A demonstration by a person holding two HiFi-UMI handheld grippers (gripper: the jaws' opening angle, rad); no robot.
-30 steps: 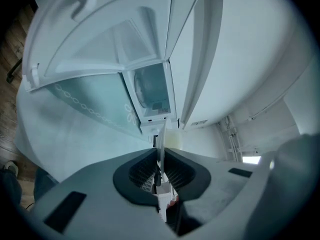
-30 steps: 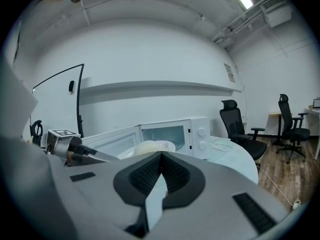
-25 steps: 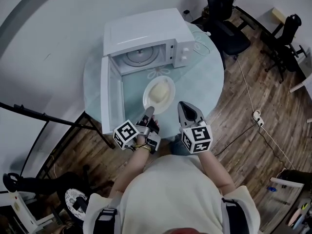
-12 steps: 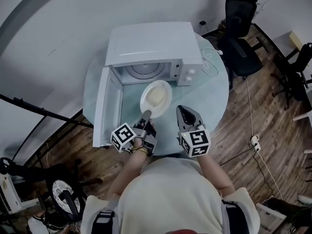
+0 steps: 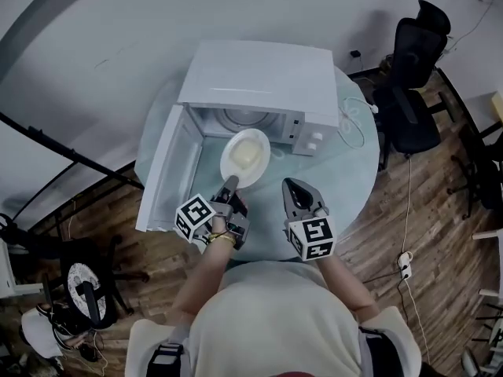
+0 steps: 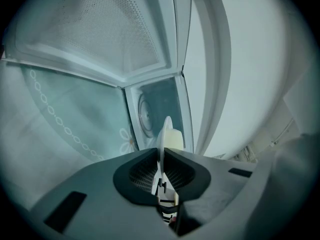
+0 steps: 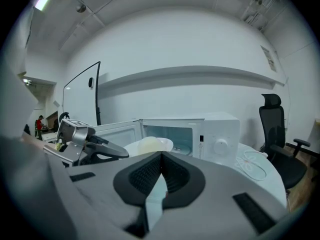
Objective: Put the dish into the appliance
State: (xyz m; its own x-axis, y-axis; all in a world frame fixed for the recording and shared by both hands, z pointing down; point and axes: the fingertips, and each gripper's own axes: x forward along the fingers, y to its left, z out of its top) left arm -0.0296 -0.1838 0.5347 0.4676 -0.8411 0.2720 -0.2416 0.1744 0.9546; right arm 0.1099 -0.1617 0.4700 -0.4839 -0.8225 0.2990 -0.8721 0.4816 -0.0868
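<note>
Over at nine o'clock of the microwave [image 5: 259, 73], hanging wide open on its hinge: the door [image 5: 167, 170]. Inside the cavity, lying flat, a round turntable [image 5: 242, 118]. Right at the mouth, six o'clock of that turntable, held level above the glass table [image 5: 354, 187]: the dish [image 5: 245, 157], carrying a pale, creamy mound in its hollow. Pinched at its own six o'clock, by the near rim, between the jaws of the left gripper [image 5: 230, 184], with pads pressed tight on either face of the thin white edge, seen edge-on in the left gripper view. Not yet set down on the turntable. Across to four o'clock of the dish: right gripper [image 5: 296, 188], clear of the dish, jaws brought together at the tips with nothing between them, pointing toward the control knobs [image 5: 314, 138]. Further out at three o'clock on the table, a loop of white cable [image 5: 355, 128]. Off the table at two o'clock, a black office chair [image 5: 413, 85].
</note>
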